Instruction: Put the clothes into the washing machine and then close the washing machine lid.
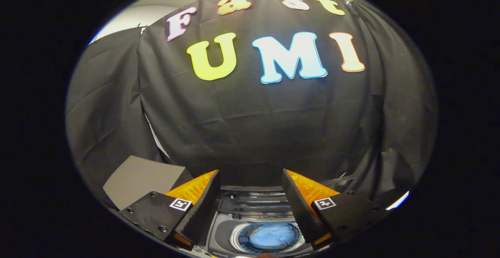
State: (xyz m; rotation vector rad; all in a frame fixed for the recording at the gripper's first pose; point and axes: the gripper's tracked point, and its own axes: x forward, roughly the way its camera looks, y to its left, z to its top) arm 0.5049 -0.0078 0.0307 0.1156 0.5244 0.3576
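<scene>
My gripper (250, 180) is open, its two black-and-orange fingers (197, 201) spread wide with nothing between them. Below and between the fingers sits the washing machine (222, 234), a grey top-loader seen from above. Its round drum opening holds light blue clothes (273, 236). The machine's lid (256, 201) stands raised at the back, just under the booth's black wall. The gripper hangs above the machine, clear of the clothes.
A grey flat board (140, 178) leans beside the machine, beyond the left finger. Black cloth walls (250, 125) close in behind and on both sides.
</scene>
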